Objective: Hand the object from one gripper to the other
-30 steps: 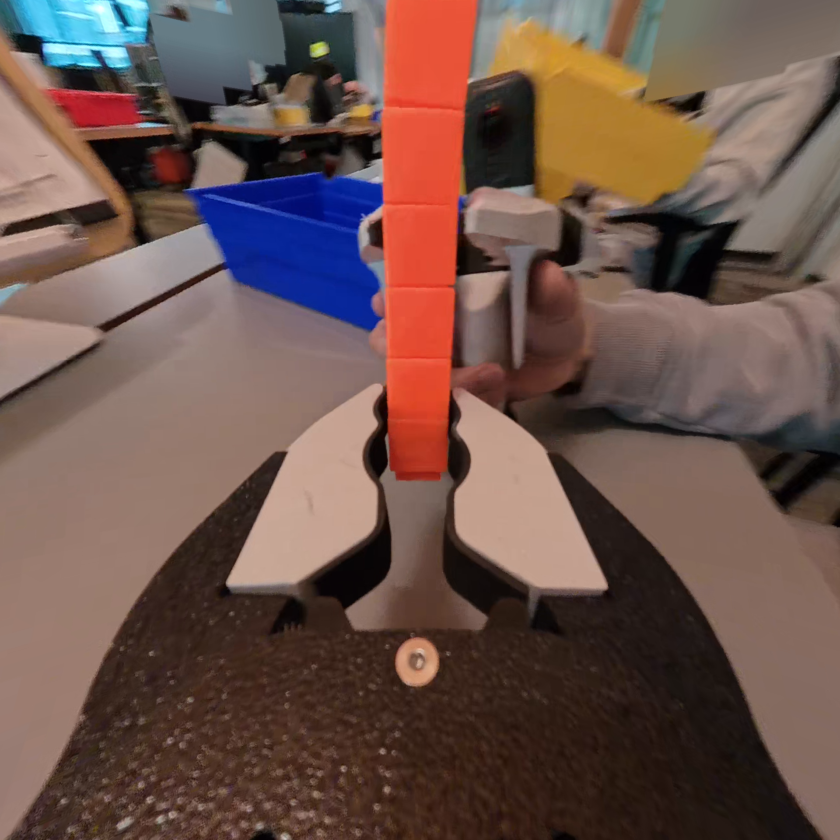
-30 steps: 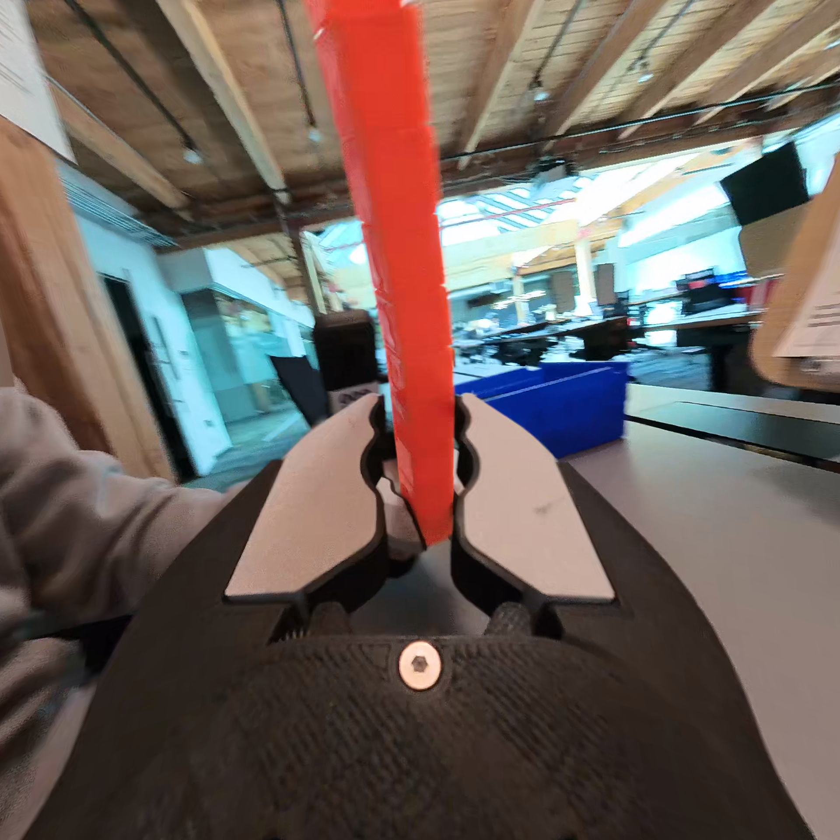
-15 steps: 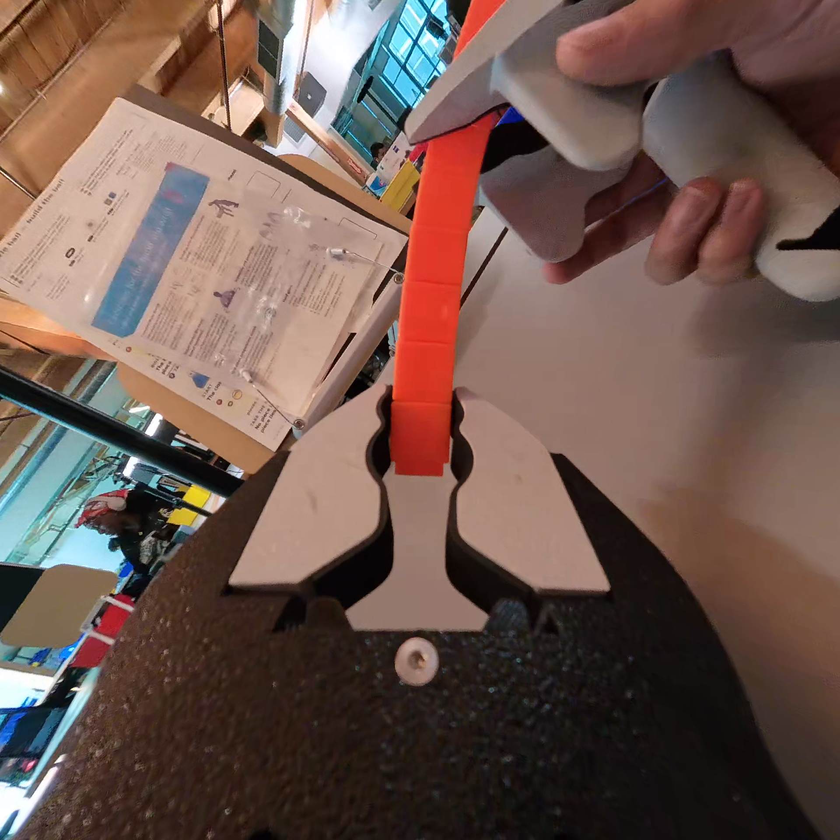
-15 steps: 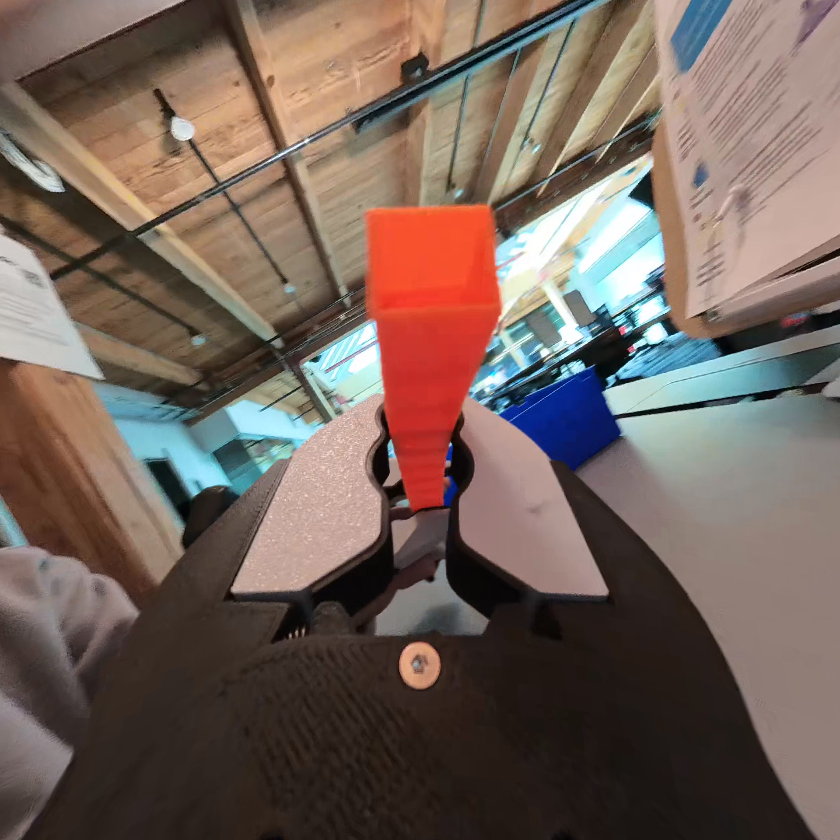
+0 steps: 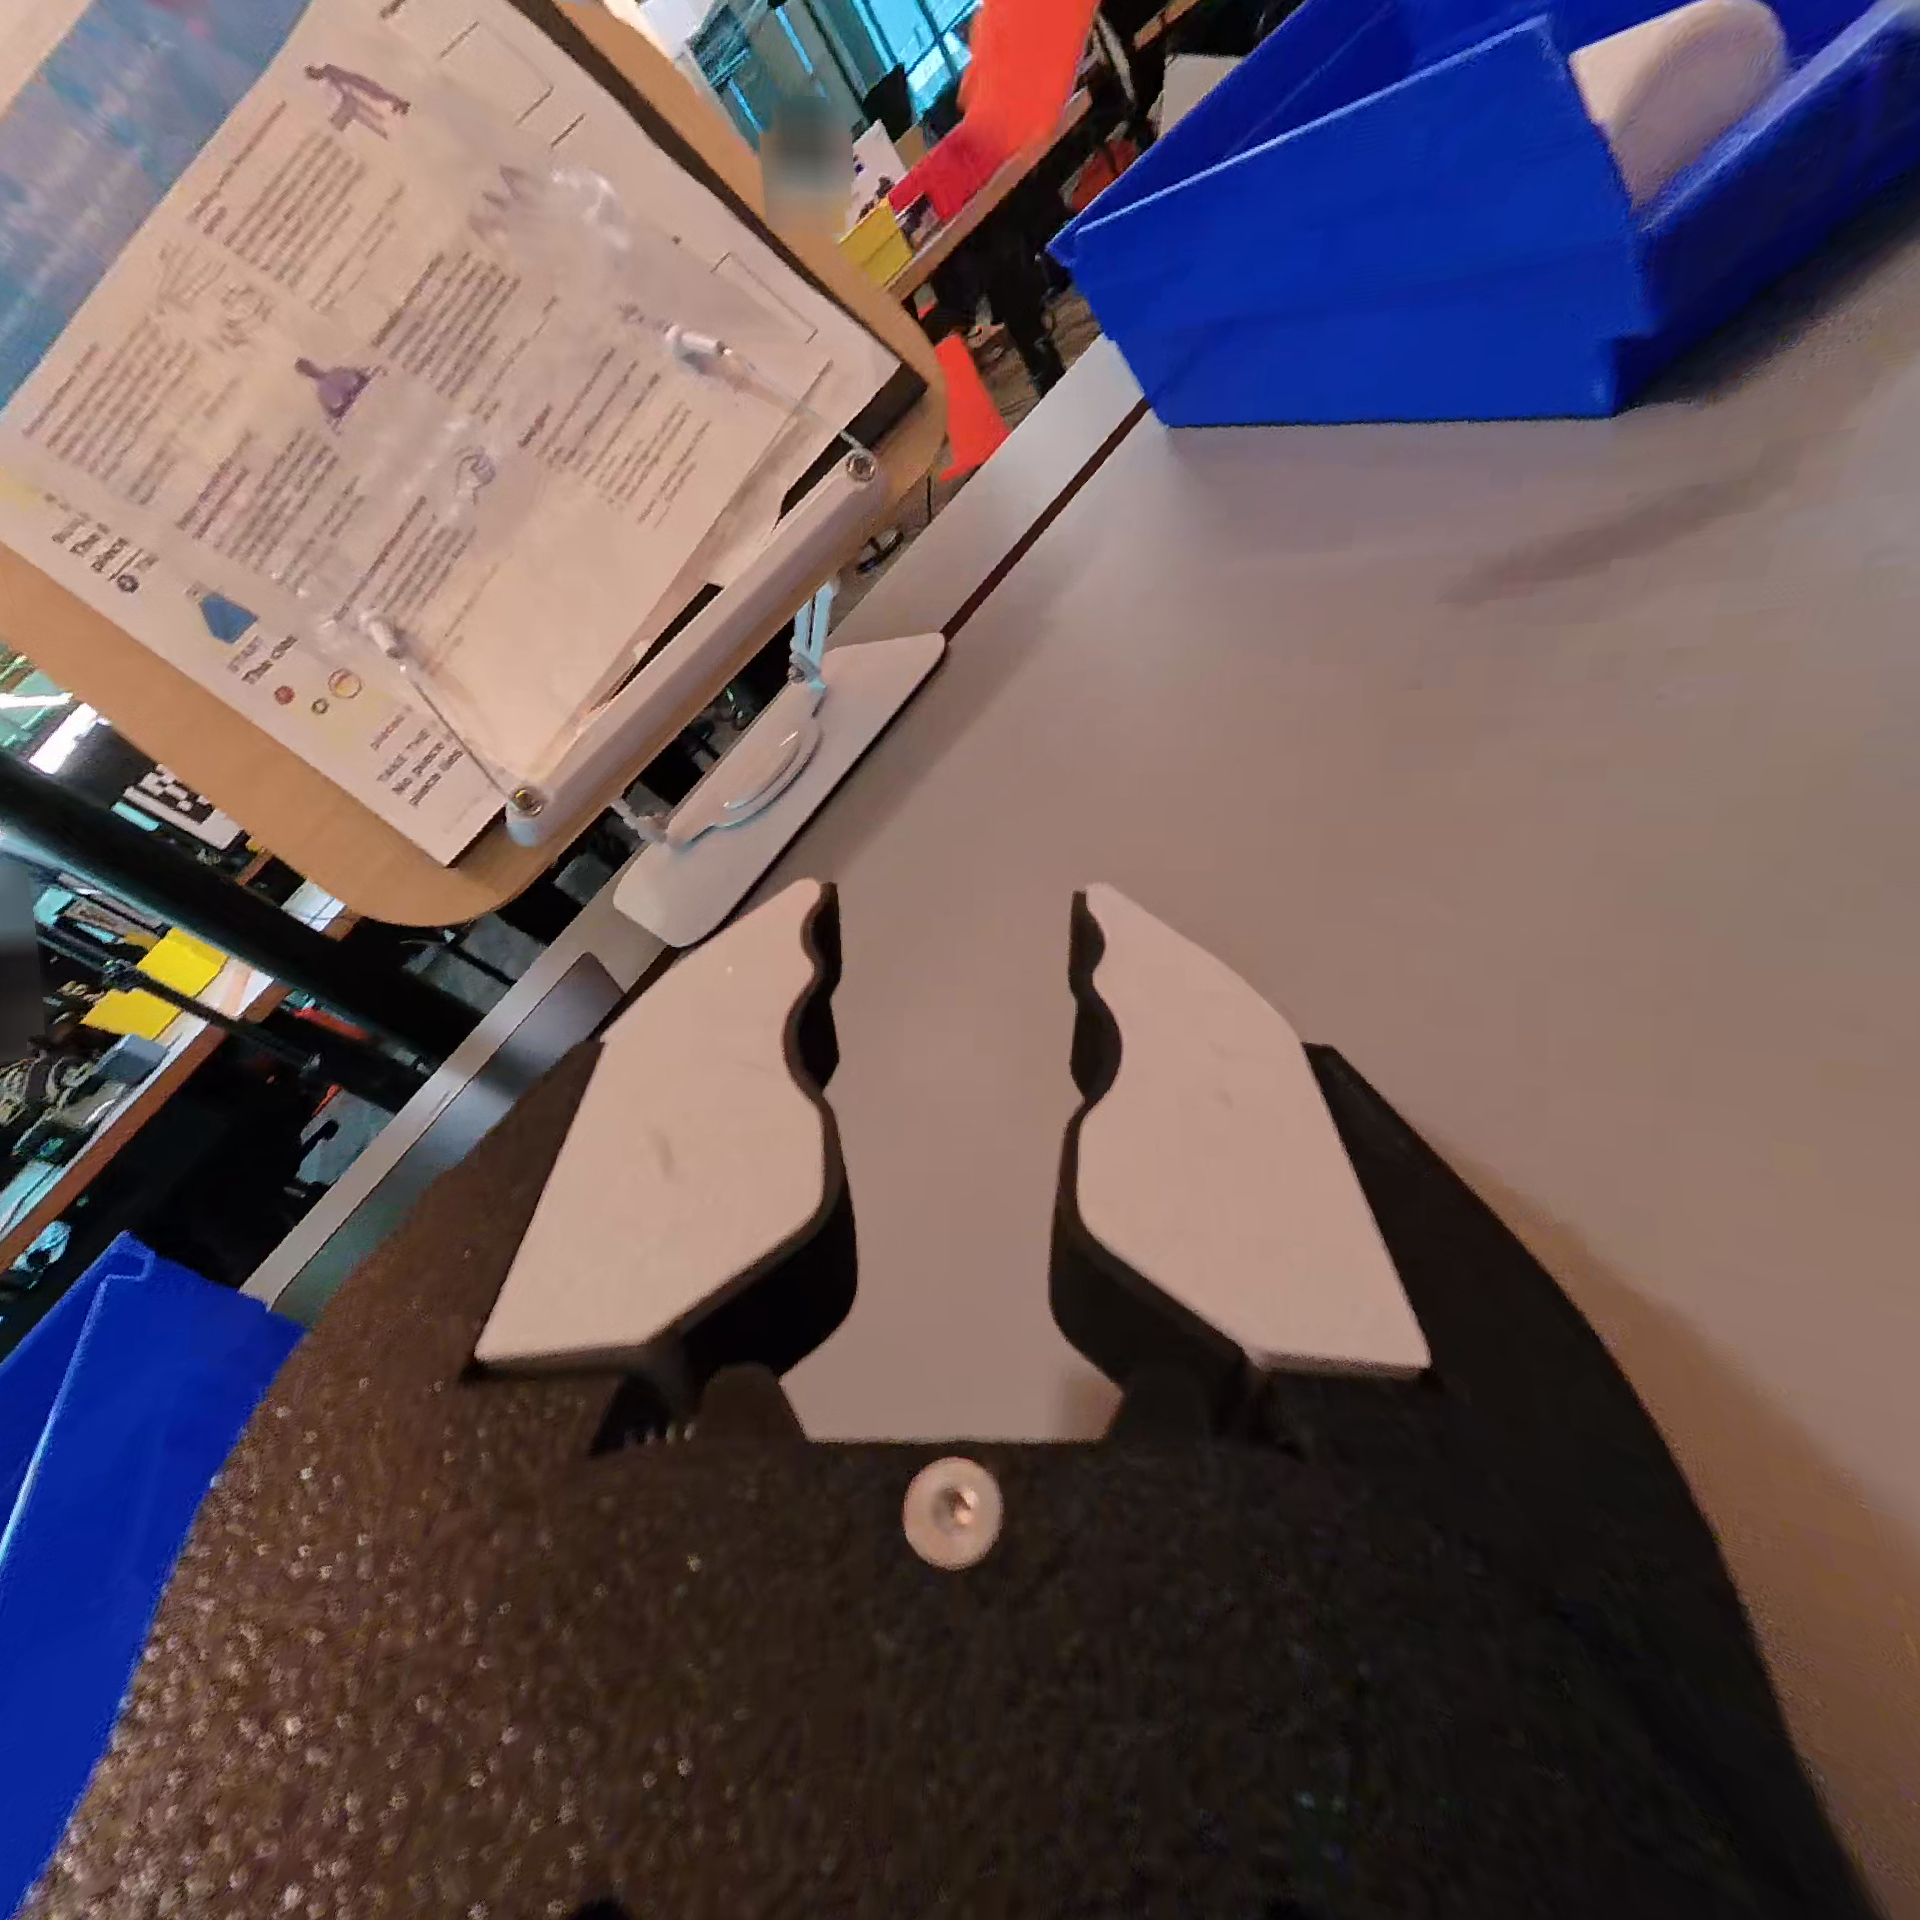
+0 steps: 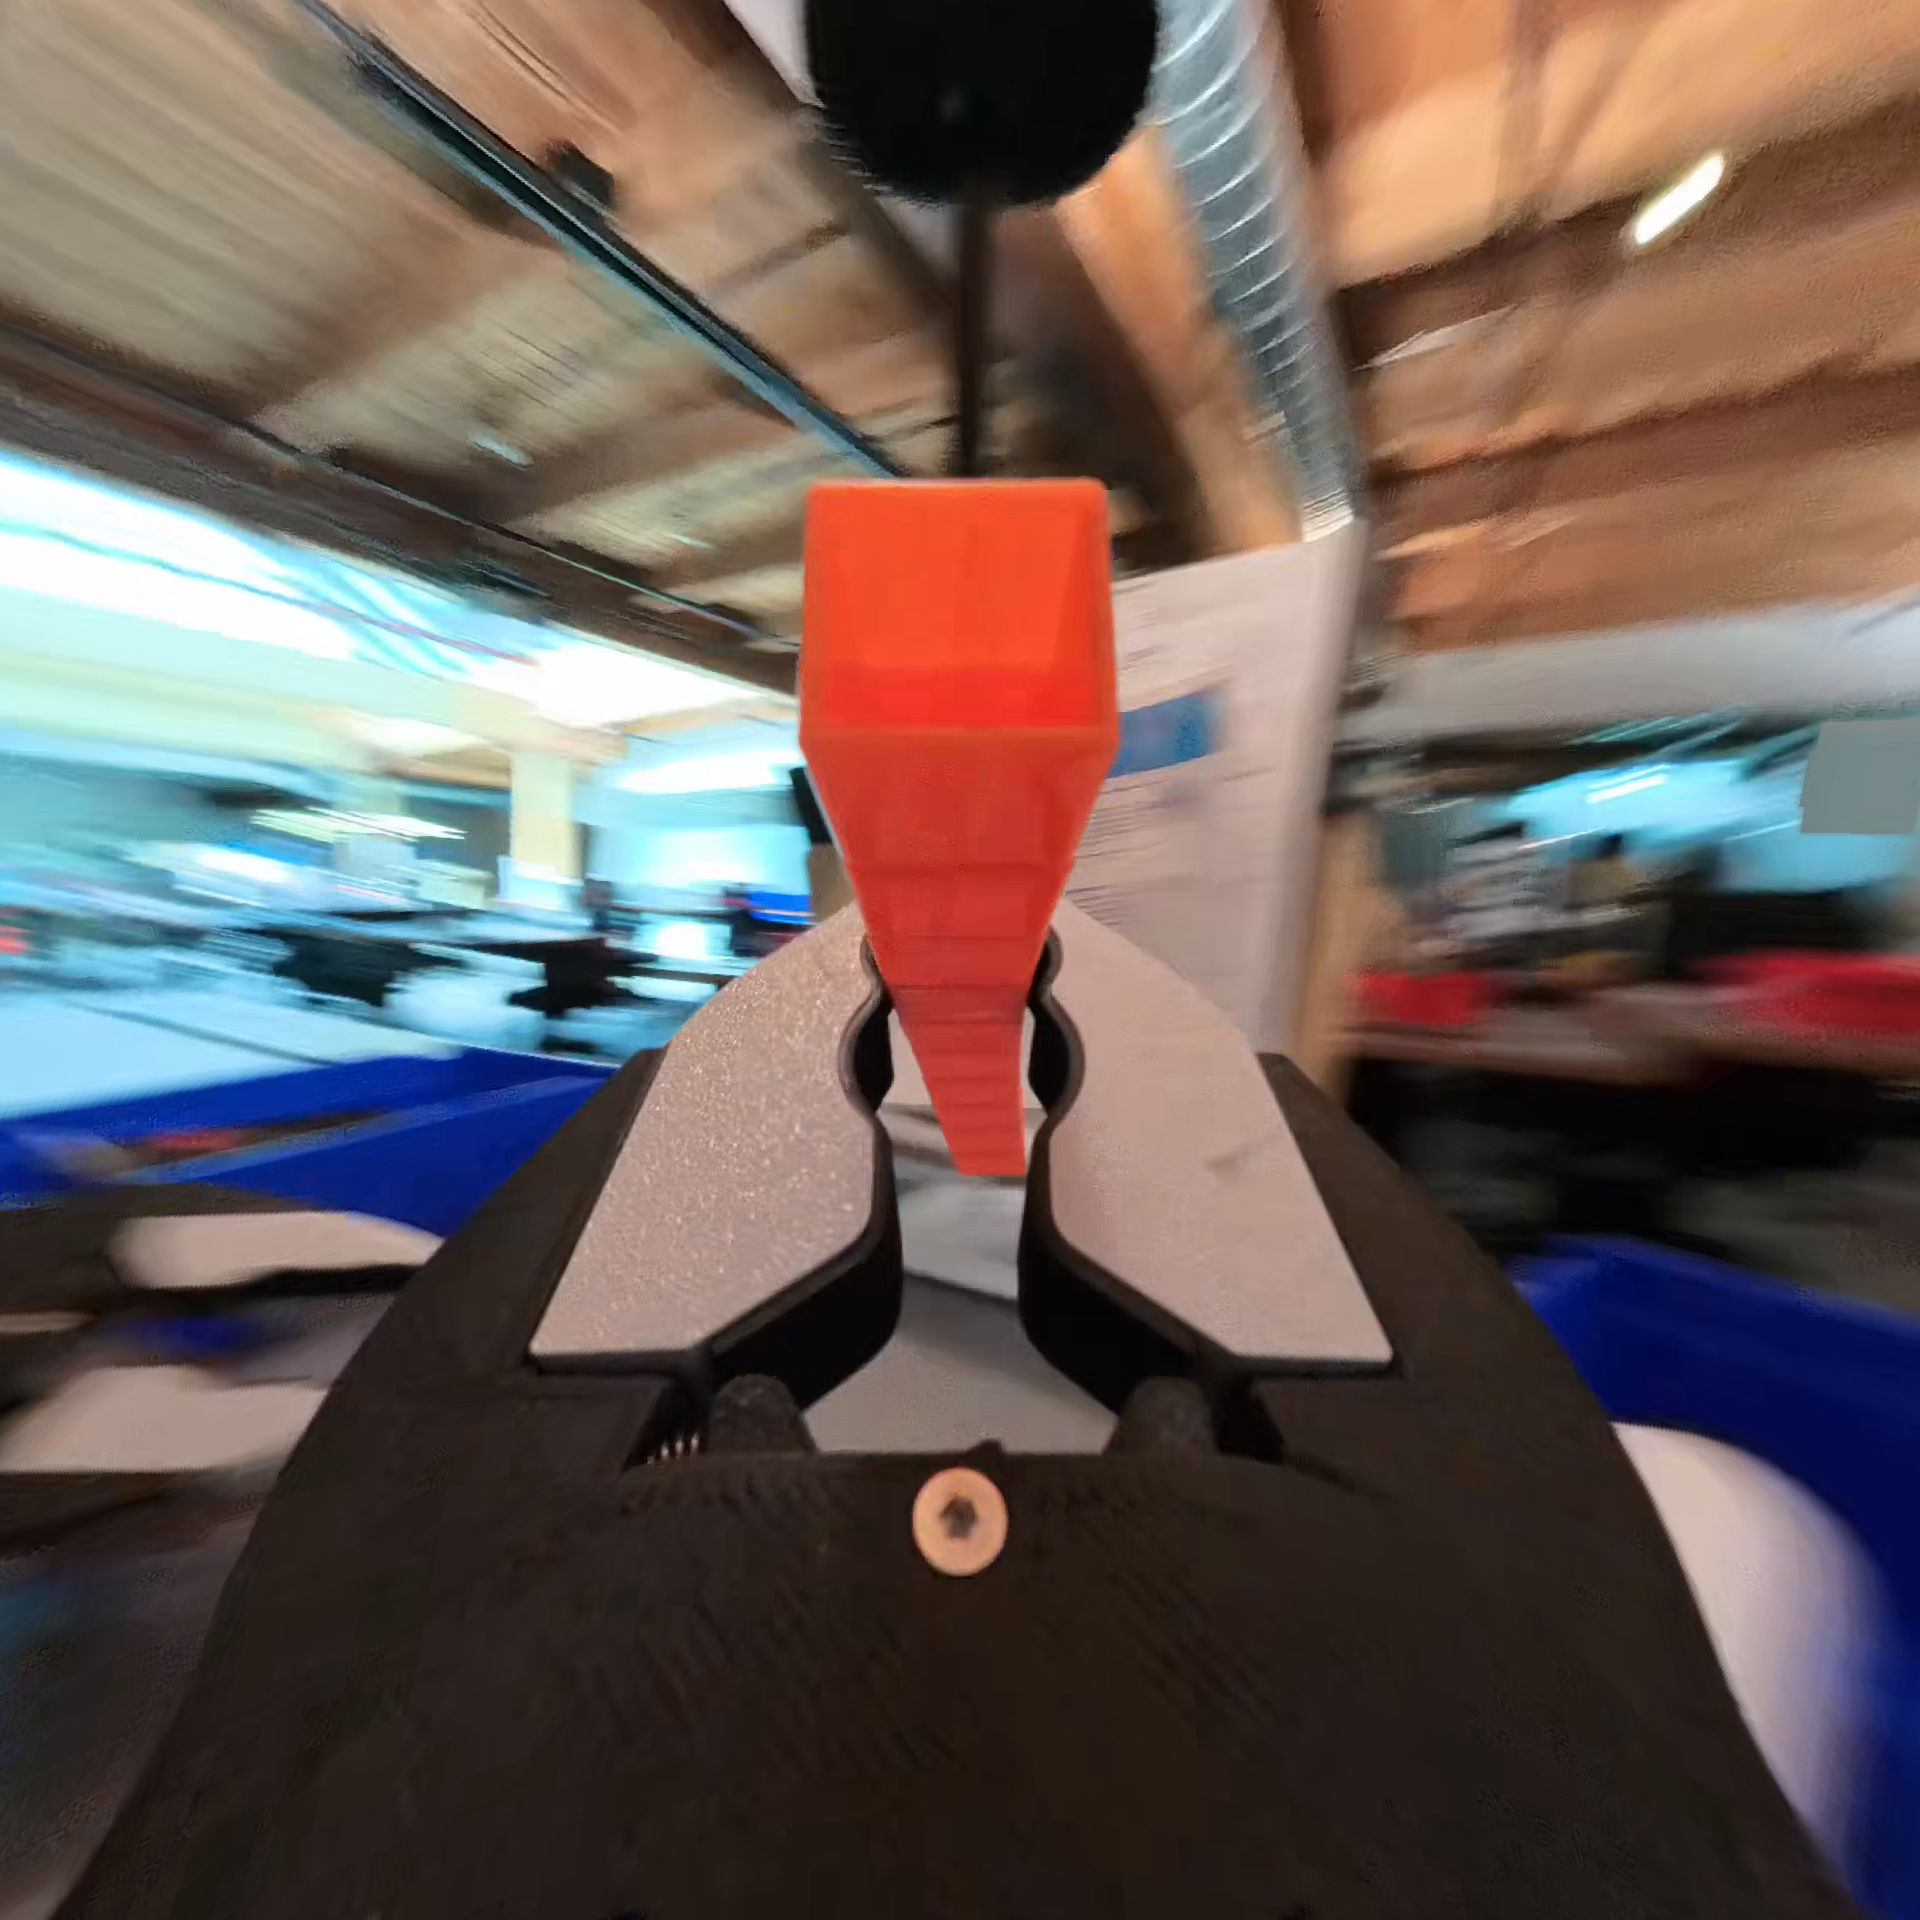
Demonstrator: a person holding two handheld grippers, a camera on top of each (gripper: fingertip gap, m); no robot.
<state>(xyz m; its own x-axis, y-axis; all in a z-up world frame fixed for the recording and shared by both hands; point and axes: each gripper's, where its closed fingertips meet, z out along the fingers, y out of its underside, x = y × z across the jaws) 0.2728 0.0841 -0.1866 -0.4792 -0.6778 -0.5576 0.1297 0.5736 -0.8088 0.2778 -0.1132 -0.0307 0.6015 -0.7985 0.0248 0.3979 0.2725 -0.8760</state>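
Object position: orange segmented bar clamped between the fingers of the right gripper, far end toward the camera, above the surface.
Left gripper: jaws spread, nothing between them; grey surface below.
Change: half a second ago the left gripper clamped the bar's end; it has now let go.
Materials: bar of stacked square blocks, matte; fingers flat grey plates with scalloped black edges.
Surroundings: blue bin on the surface.
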